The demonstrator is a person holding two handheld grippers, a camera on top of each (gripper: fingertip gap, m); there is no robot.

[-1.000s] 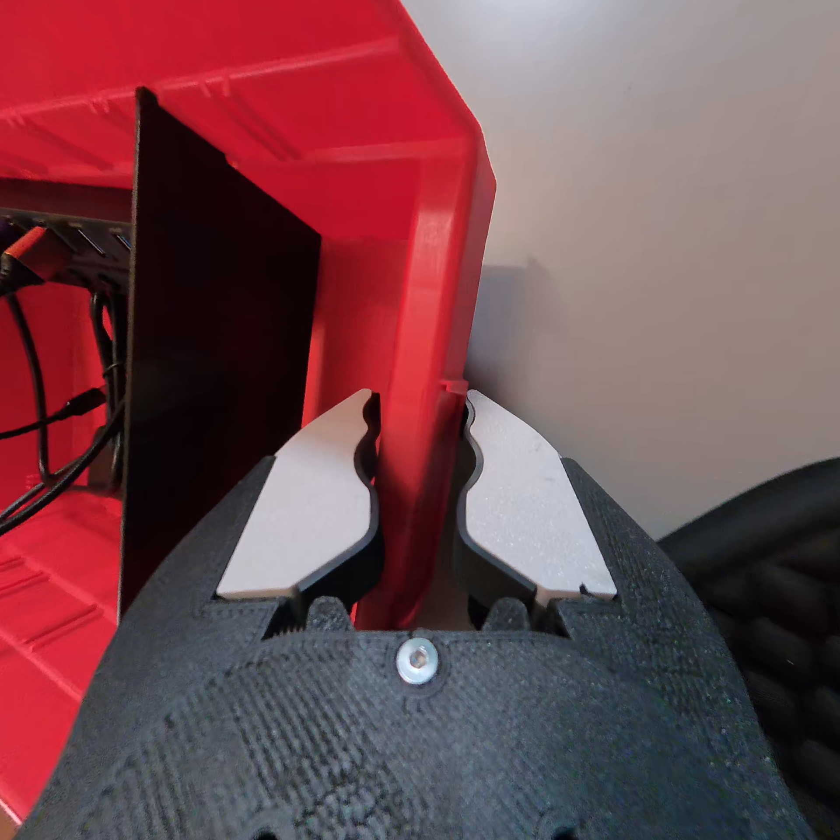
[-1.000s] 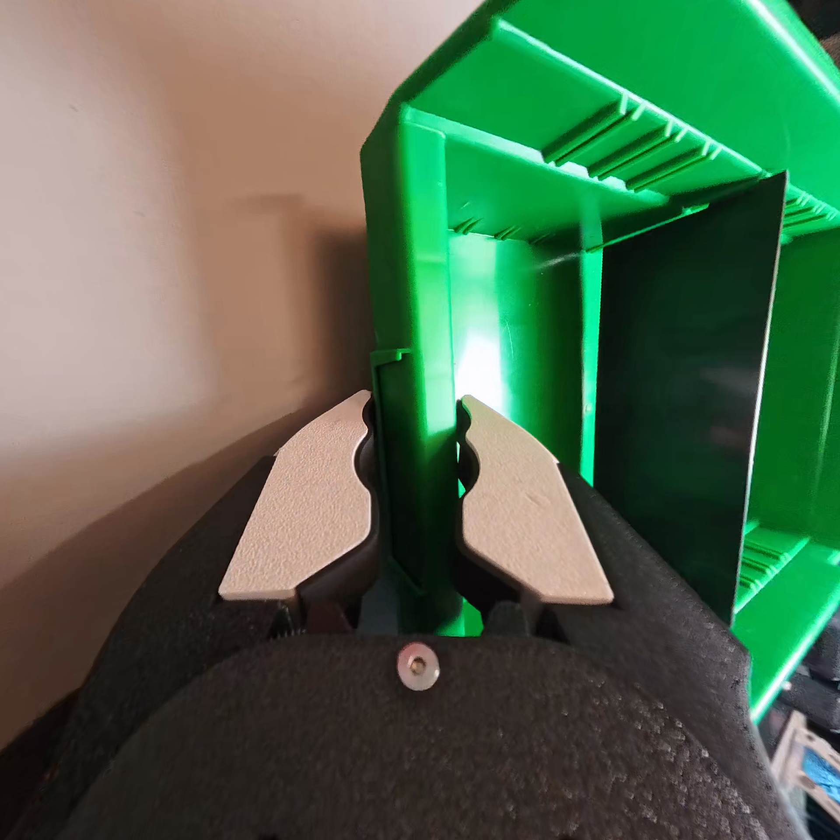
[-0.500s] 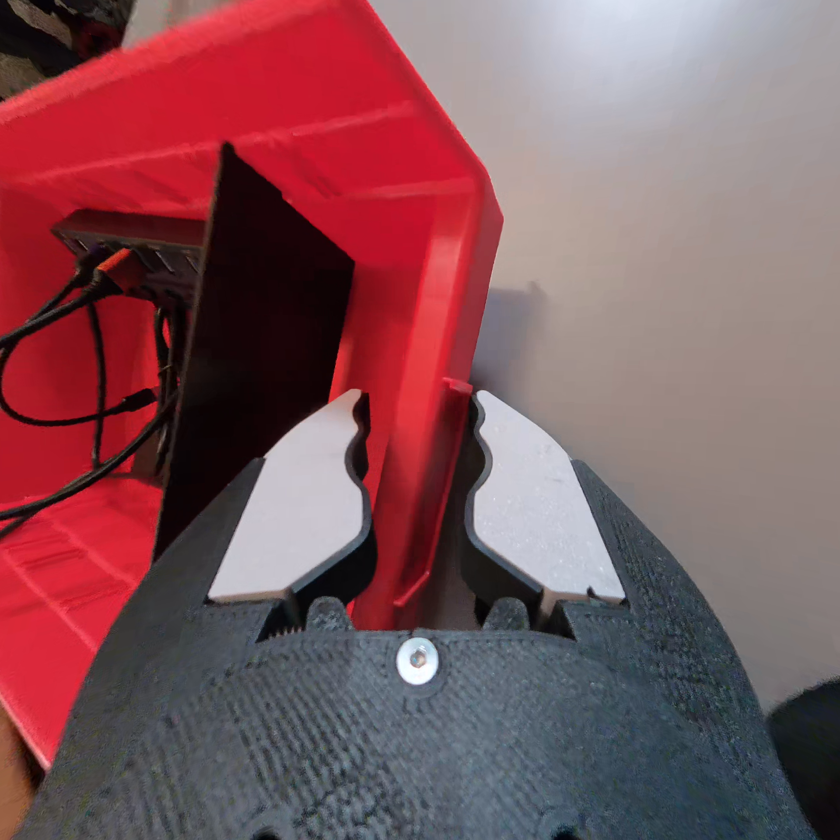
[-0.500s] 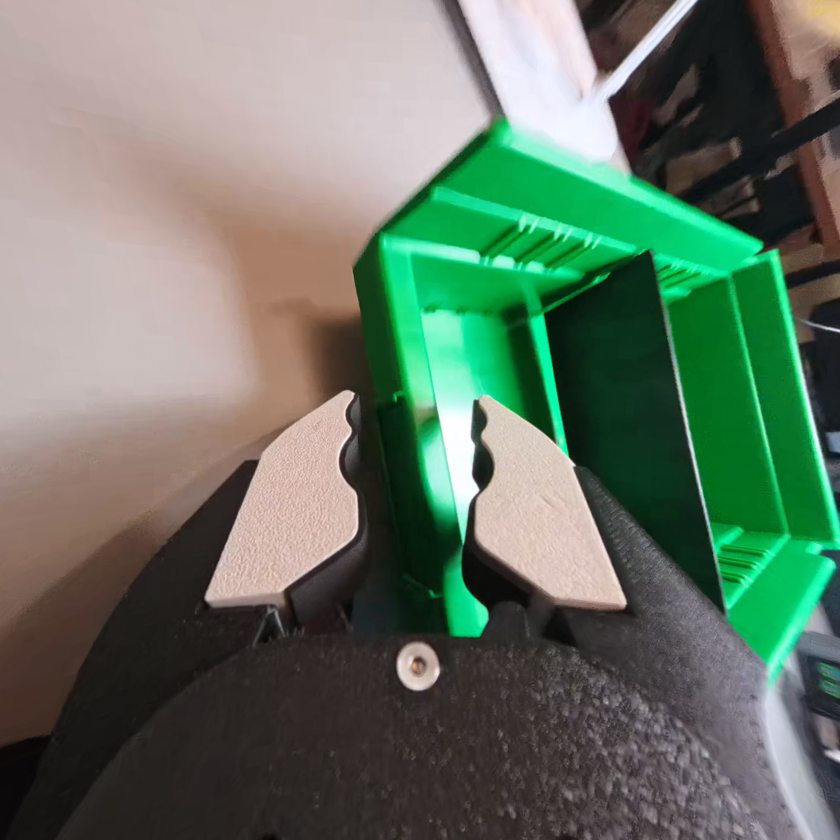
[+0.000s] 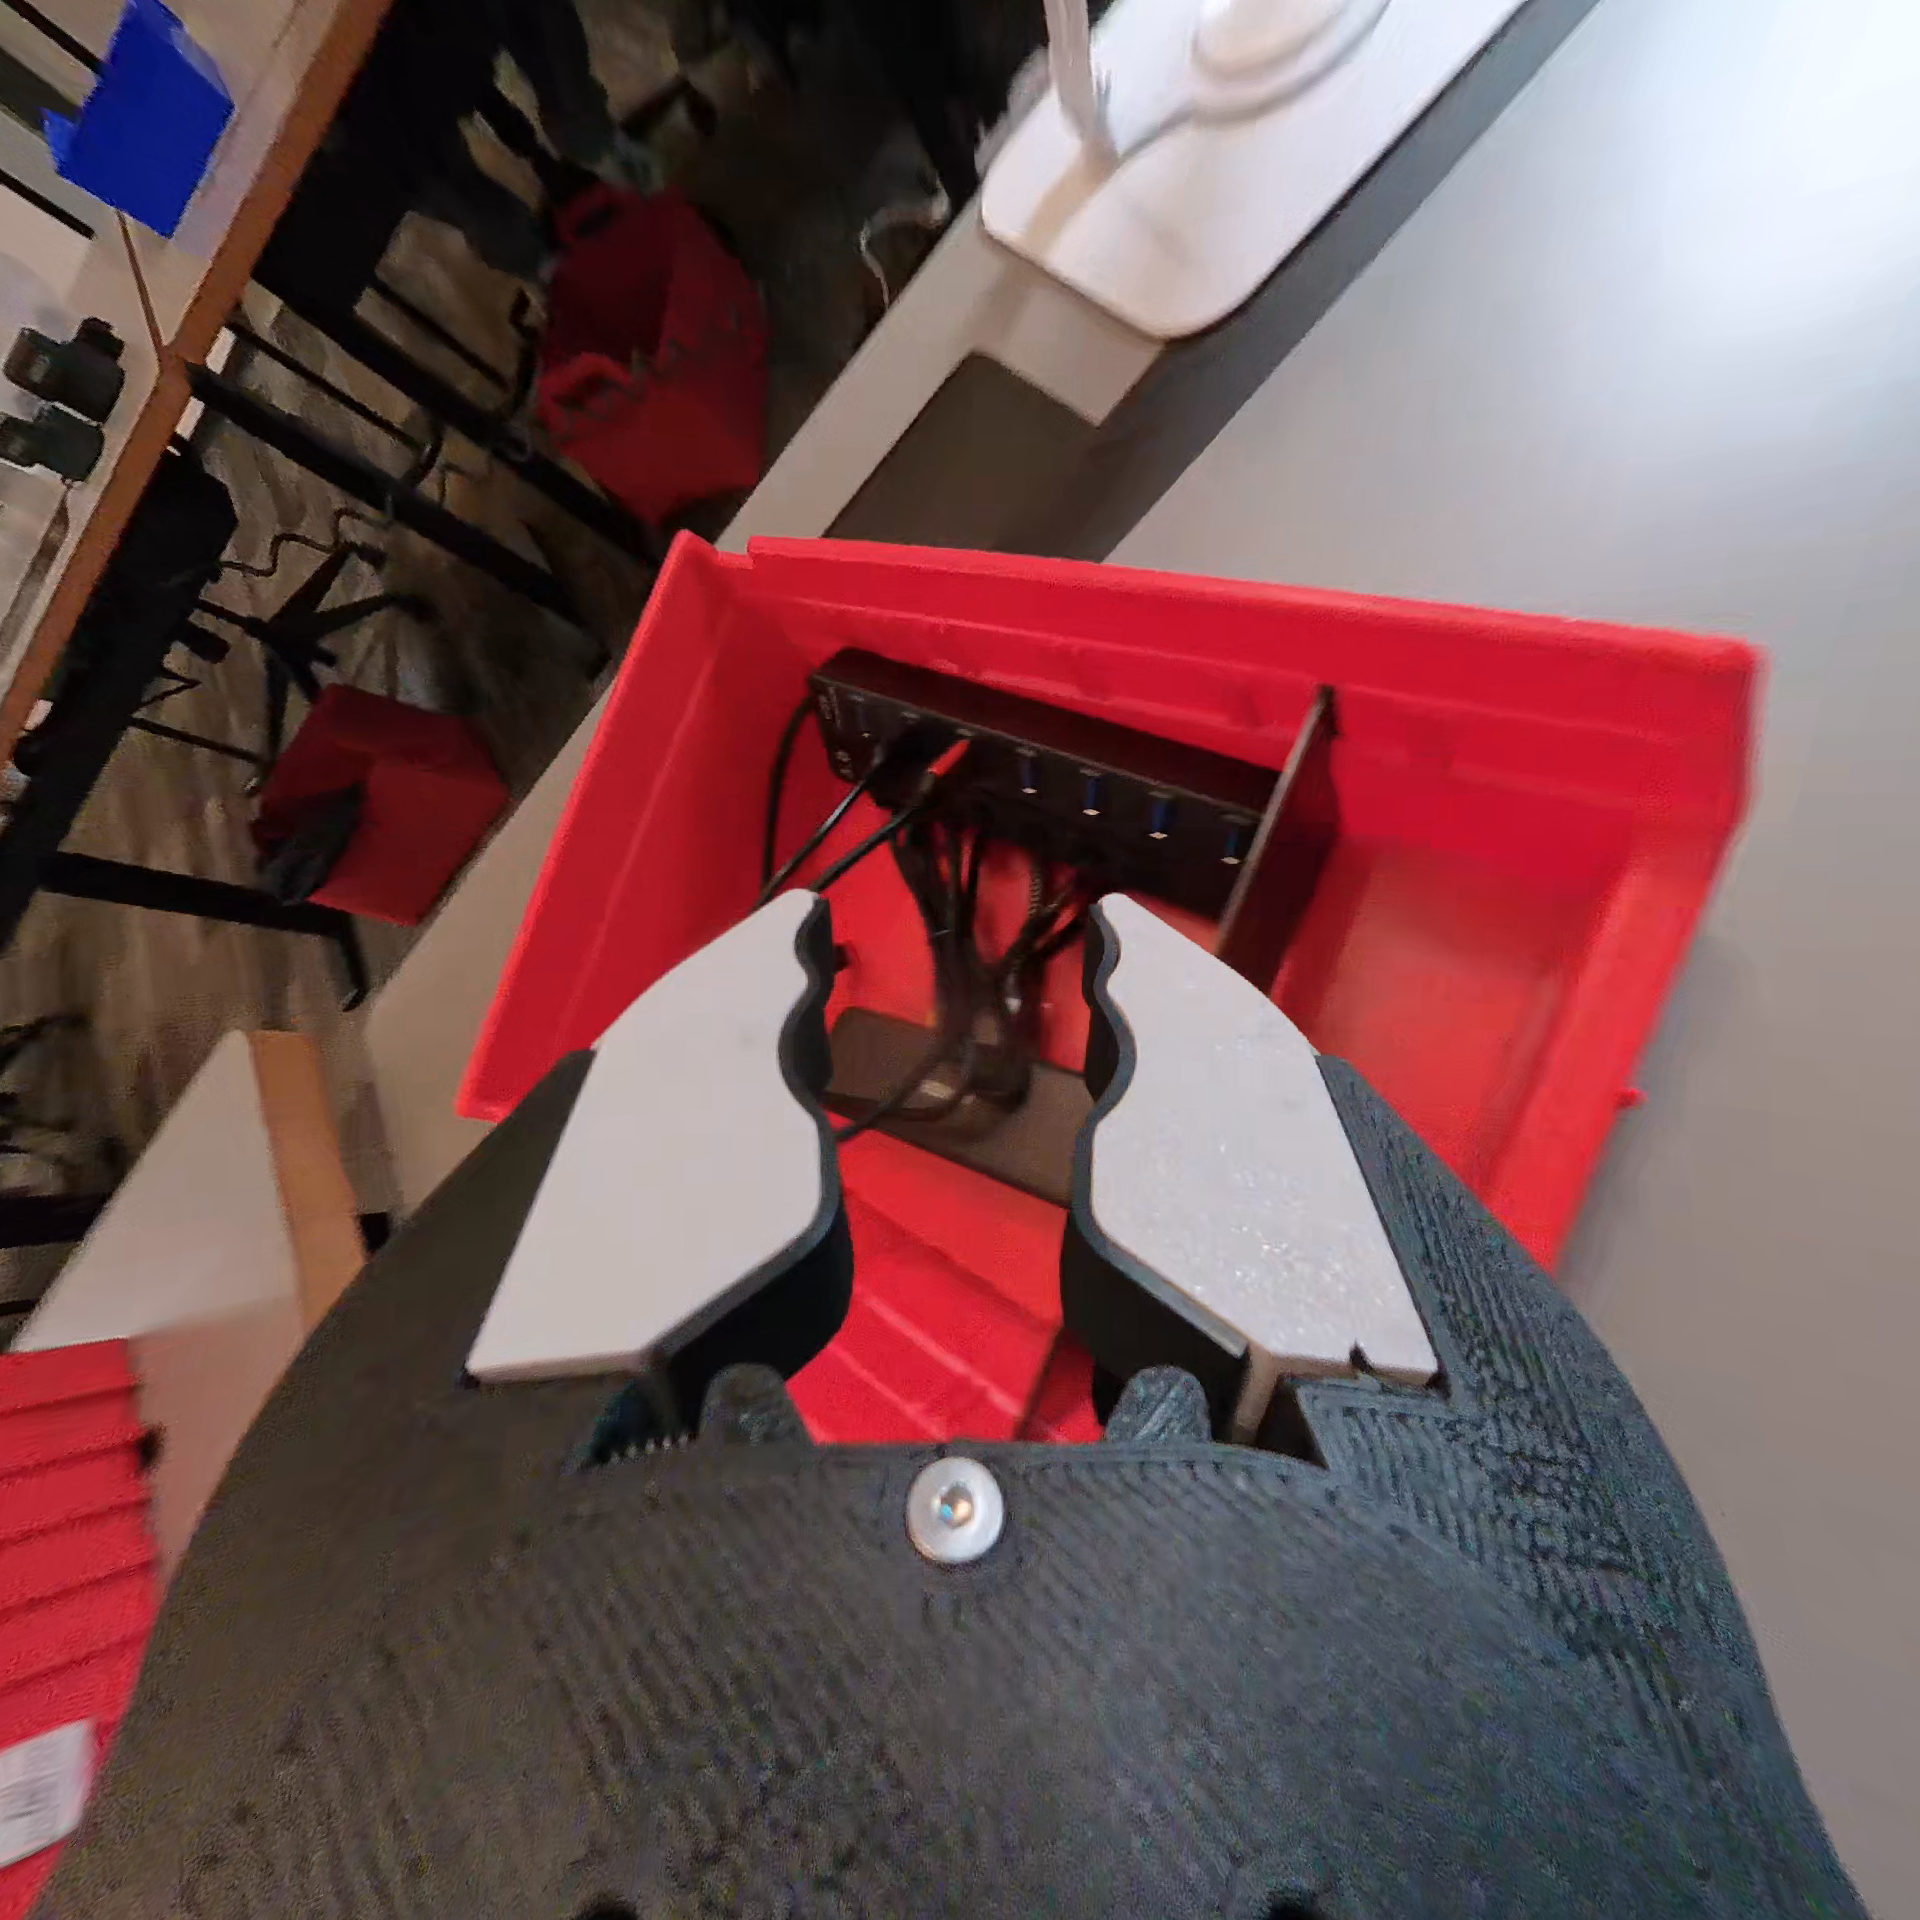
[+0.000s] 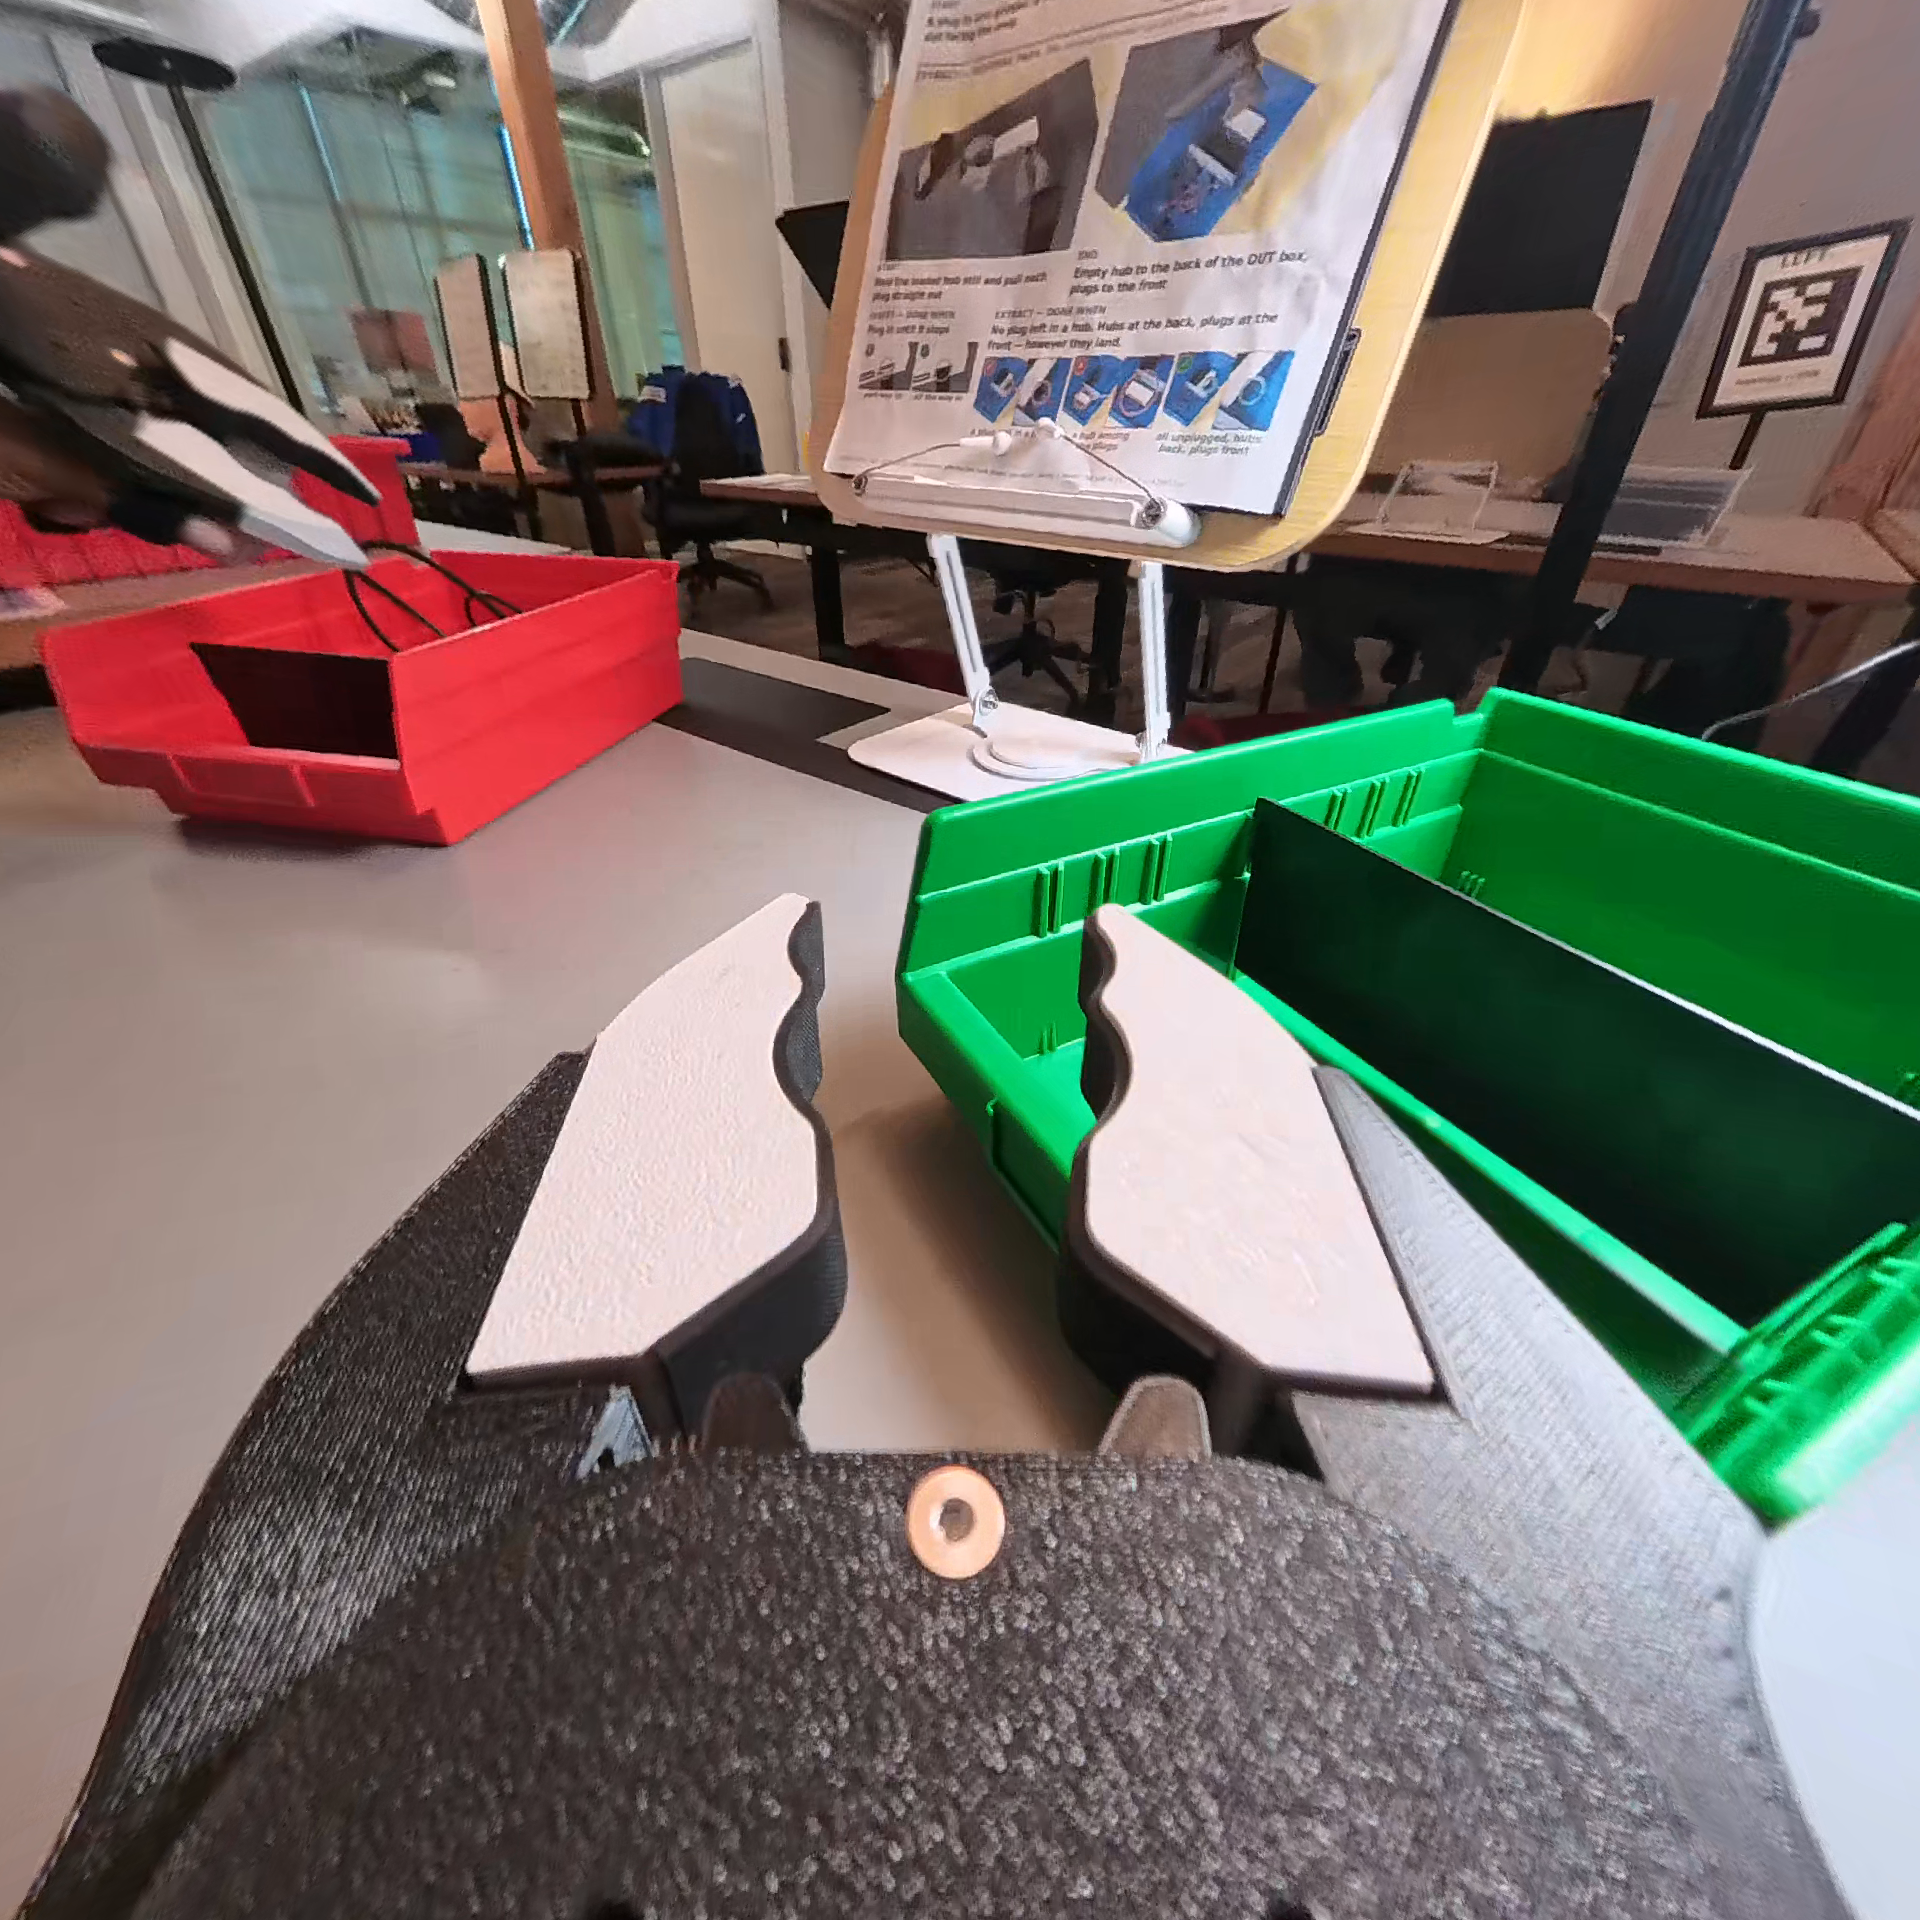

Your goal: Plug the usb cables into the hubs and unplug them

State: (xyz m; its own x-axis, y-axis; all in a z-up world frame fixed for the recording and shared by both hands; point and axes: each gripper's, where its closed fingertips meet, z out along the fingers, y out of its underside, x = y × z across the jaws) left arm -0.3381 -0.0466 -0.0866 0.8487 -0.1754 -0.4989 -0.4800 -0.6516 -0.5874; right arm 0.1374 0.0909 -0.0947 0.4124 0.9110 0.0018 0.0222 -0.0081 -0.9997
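The left gripper point(image 5: 951, 940) hung over the red bin point(image 5: 1621, 935) with its jaws parted and nothing between them, its fingers point(image 5: 686, 1132) pointing down into the larger compartment. Past the fingertips a tangle of black cables point(image 5: 961, 904) ran up to a long black hub point(image 5: 1039, 764) that lay along the bin's far wall; at least two cables were plugged in near its left end, and several ports toward the right showed blue. A second dark, flat block point(image 5: 935, 1091) lay on the bin floor under the cables, partly hidden by the fingers. A black divider point(image 5: 1278, 831) stood just right of the hub, walling off a smaller compartment.

The right gripper point(image 6: 951, 951) was likewise released and held nothing. It sat low over the grey table point(image 6: 312, 987), just beside the near corner of the green bin point(image 6: 1039, 904), with one finger point(image 6: 1216, 1143) overlapping the bin's wall in the view. A black divider point(image 6: 1558, 1060) stood inside this bin. Farther left on the table sat the red bin point(image 6: 499, 707), with the left gripper point(image 6: 343, 520) above it. Behind, a white stand point(image 6: 1018, 748) held a printed sheet point(image 6: 1122, 239).
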